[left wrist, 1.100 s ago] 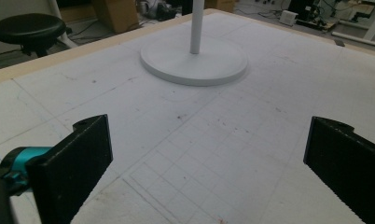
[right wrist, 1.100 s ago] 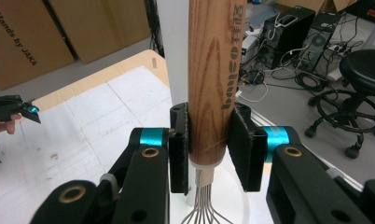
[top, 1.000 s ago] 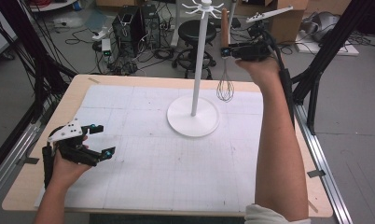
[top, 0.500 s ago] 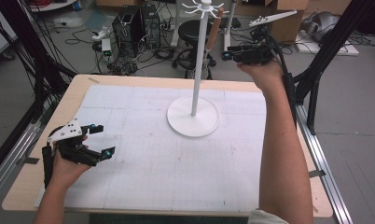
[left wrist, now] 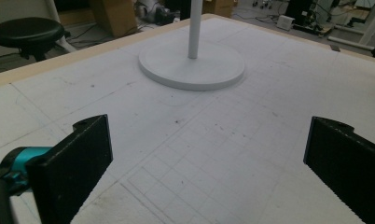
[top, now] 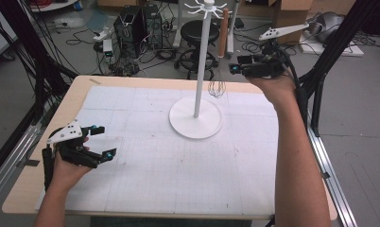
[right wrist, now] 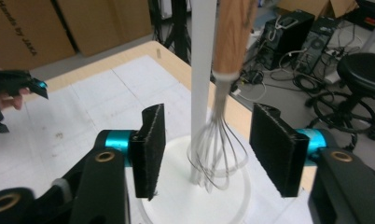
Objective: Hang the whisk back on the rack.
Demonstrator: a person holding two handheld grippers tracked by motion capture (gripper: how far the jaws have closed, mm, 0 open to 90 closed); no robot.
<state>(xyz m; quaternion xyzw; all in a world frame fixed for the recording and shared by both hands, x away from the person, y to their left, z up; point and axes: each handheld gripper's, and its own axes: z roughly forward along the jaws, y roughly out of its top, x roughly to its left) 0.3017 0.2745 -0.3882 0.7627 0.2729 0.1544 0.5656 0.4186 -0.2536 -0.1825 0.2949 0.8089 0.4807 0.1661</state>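
Right gripper (top: 235, 69) had drawn back from the whisk (top: 220, 52), its jaws spread and empty, leaving the whisk hanging on the stand (top: 198, 71), so the hanging looked done, while the left gripper (top: 101, 142) rested open on the worktop (top: 131, 189).

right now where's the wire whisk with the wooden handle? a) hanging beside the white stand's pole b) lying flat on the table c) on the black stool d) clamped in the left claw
a: the wire whisk with the wooden handle hangs upright beside the white stand's pole, between the right claw's open jaws, untouched.
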